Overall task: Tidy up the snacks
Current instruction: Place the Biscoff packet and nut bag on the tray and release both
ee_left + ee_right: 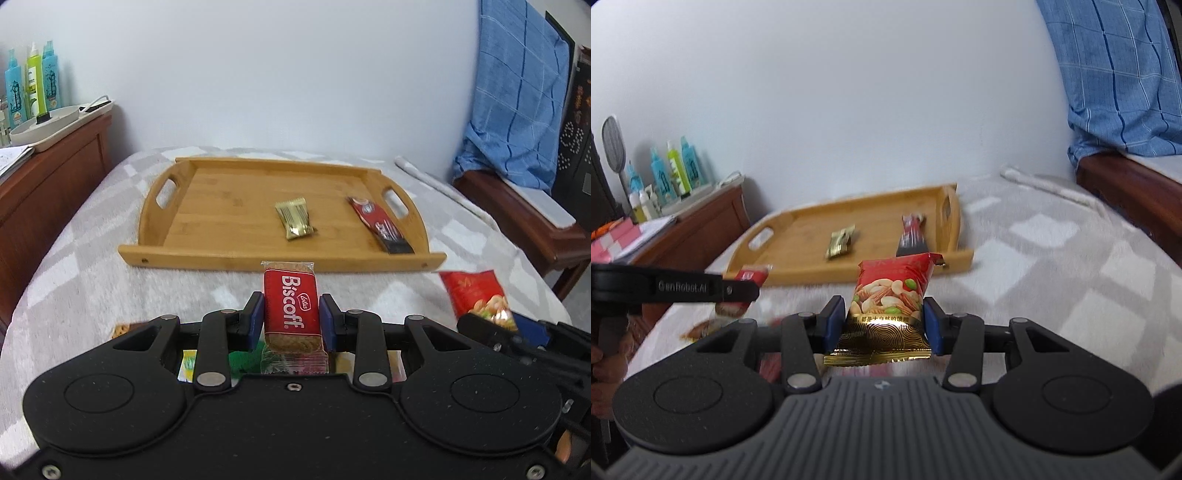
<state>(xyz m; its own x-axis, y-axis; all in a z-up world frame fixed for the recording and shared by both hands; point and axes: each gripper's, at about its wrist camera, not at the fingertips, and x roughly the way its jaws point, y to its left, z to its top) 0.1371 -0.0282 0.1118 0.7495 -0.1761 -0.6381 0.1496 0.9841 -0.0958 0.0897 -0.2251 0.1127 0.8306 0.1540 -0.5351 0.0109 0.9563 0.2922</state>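
1. L gripper point(291, 315) is gripping a red Biscoff biscuit pack point(291, 306) upright btwn its blue pads point(256, 319), pads pressing on both sides, pack held above the bed.
2. R gripper point(885, 325) is clamping a red-and-gold nut mix packet point(888, 299); blue pads are squeezing its lower part, top of packet sticking up and tilted a bit to the right.
3. Wooden tray point(207, 254) is sitting on the grey-white checked blanket point(74, 273), just past both grippers, handles cut into its two short ends.
4. In the tray: a gold-wrapped snack point(295, 218) is lying near the middle, and a long red-and-black sachet point(380, 225) is lying by the right-hand handle, well apart from each other.
5. More snack wrappers point(188, 363) are showing under the L gripper body on the blanket; can't tell what they are.
6. Off to the side: wooden cabinet point(55, 177) w/ spray bottles point(33, 81) on top; blue checked cloth point(517, 92) is hanging at the right.
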